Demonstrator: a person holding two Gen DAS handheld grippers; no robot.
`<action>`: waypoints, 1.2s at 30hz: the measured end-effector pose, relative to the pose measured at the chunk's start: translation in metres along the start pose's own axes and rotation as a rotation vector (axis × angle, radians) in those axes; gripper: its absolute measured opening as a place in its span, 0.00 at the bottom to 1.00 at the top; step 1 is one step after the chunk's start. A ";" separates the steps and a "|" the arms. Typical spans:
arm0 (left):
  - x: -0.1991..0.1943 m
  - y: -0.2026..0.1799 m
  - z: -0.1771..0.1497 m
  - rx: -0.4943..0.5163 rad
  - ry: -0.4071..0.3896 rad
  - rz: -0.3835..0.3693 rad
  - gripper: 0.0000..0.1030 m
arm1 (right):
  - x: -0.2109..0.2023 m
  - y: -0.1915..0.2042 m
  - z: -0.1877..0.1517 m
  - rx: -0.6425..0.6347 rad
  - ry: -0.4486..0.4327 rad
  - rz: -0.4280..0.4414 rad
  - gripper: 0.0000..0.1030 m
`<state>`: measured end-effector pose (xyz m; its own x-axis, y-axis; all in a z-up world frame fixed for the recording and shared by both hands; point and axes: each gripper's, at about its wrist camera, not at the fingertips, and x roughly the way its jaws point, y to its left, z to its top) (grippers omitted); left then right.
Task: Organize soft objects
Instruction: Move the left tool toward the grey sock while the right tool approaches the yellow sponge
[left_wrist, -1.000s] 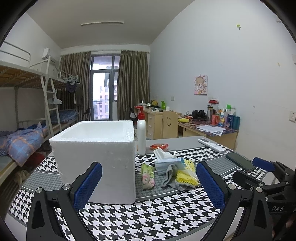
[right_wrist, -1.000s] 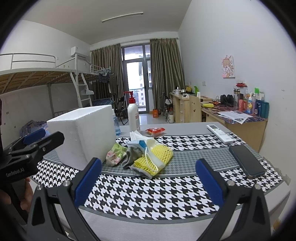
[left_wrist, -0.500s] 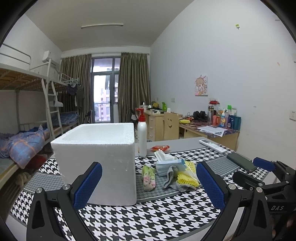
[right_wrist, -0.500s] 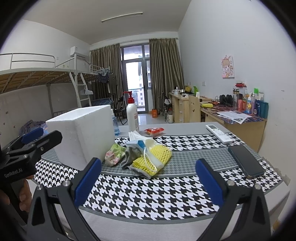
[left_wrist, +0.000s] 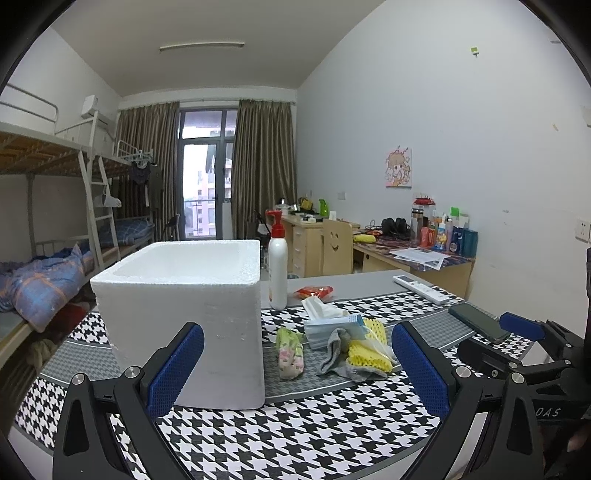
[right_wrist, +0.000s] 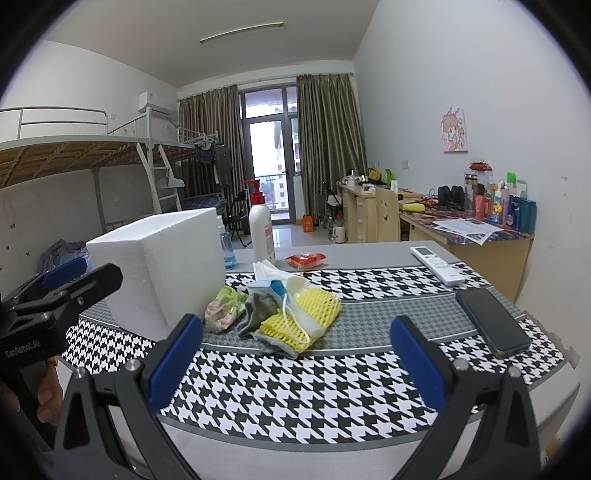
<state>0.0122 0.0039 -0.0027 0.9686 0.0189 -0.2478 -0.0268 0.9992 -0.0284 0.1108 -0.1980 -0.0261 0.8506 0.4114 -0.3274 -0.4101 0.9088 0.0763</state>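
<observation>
Left gripper: held wide, nothing gripped.
Right gripper: held wide, nothing gripped.
Soft things: piled on the counter, just beside the white foam box.
Phone: laid apart, right.

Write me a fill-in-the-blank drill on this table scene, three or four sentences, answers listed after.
1. The pump bottle has a ____ pump head.
2. The soft pile holds a floral cloth, a grey sock and a ____ foam net.
3. The phone lies screen ____ on the houndstooth mat.
4. Both the left gripper and right gripper are ____.

Answers: red; yellow; up; open
</observation>
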 end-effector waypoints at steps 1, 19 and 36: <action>0.001 -0.001 0.000 0.004 0.002 0.001 0.99 | 0.001 0.000 0.000 0.001 0.001 0.000 0.99; 0.039 -0.016 -0.003 0.028 0.105 -0.024 0.99 | 0.029 -0.023 0.000 0.024 0.068 -0.015 0.99; 0.077 -0.032 -0.007 0.011 0.205 -0.020 0.99 | 0.060 -0.040 0.009 -0.009 0.146 -0.005 0.99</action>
<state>0.0863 -0.0269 -0.0278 0.8981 -0.0074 -0.4396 -0.0041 0.9997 -0.0252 0.1807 -0.2092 -0.0405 0.7960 0.3922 -0.4610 -0.4099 0.9097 0.0663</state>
